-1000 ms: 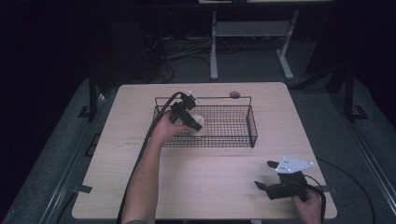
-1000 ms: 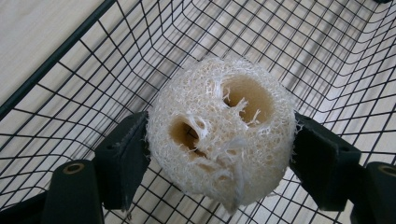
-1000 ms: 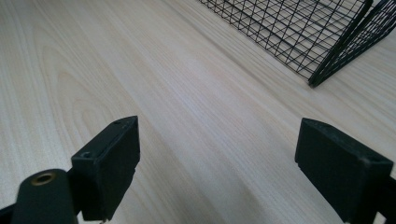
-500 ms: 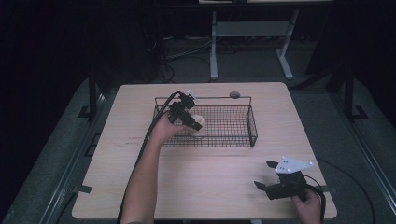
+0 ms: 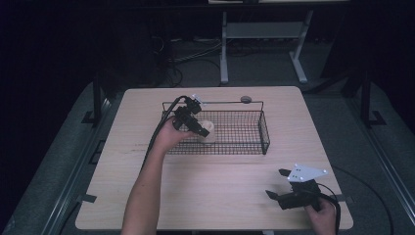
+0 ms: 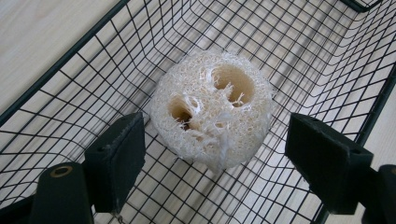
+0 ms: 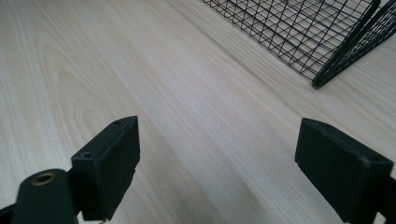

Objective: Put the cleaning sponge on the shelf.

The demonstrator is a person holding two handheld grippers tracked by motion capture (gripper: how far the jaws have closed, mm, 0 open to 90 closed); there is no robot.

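Nearest the person, at the front right corner of the worktop (image 5: 225, 196), the right claw (image 5: 279, 183) rests low over bare wood with its jaws spread wide apart and nothing between them. The right gripper view shows only pale wood grain between the two black pads, with a corner of the wire basket (image 7: 327, 42) well beyond them. This claw sits where it was half a second and a full second ago, with no visible shift.

Farther back, the person's left forearm reaches up the middle of the worktop to the left claw (image 5: 200, 128), which is lowered into the left end of the black wire basket (image 5: 244, 132). Its jaws are open. In the left gripper view the loofah sponge (image 6: 212, 107) lies on the basket's mesh floor between the two pads, its holed end facing up; a gap shows between it and each pad. Compared with the earlier frames, this hand and claw hold the same place over the basket.

Beyond the basket, a small round grey disc (image 5: 245, 99) lies near the worktop's far edge.
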